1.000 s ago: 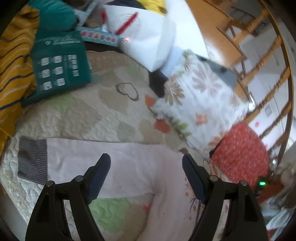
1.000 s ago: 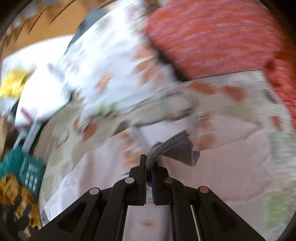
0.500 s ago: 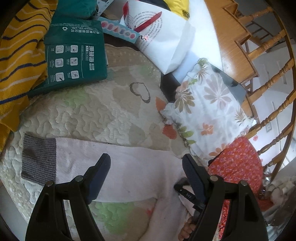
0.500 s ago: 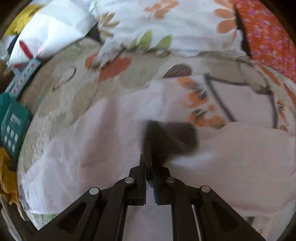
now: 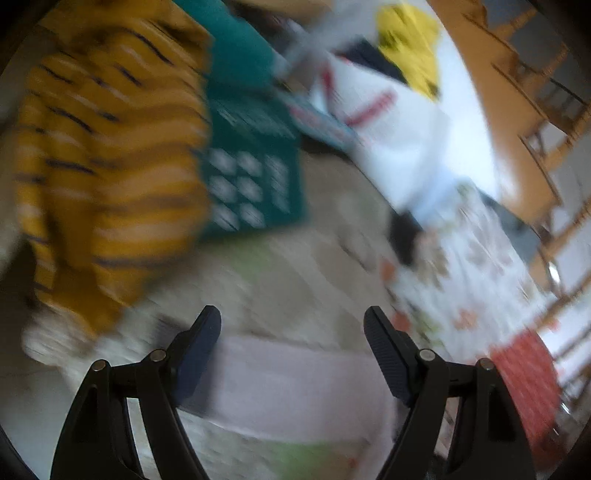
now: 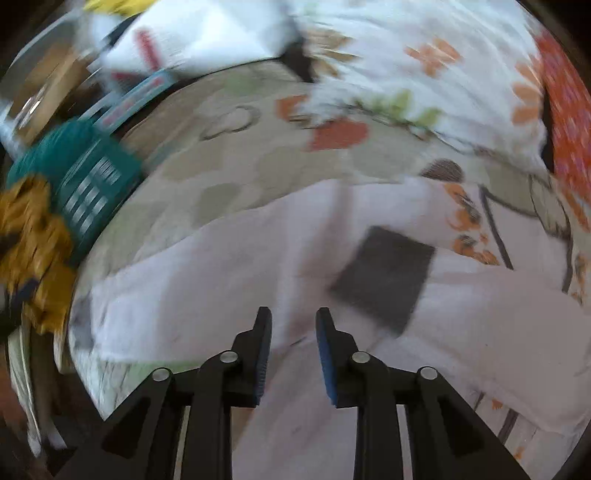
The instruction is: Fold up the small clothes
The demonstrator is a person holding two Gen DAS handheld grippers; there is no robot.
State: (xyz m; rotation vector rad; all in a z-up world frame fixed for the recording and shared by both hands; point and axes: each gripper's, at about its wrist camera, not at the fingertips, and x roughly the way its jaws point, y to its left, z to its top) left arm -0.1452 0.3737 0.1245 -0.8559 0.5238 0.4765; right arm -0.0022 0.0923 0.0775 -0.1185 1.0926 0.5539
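Pale garment (image 6: pixel 207 280), seemingly under tongs (image 6: pixel 293 319)

Both wrist cameras looked steeply down from close above the quilted bedspread (image 5: pixel 295 266), each past its own fingers. Both views, blurred, shared the pale pink garment (image 6: pixel 221 266), green packet (image 5: pixel 251 177) and floral pillow (image 6: pixel 424 74).

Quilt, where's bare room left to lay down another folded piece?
One free patch: the quilt between the pale pink garment, the green packet and the floral pillow. The far edge is crowded with the white bag, the packet and the yellow striped top.
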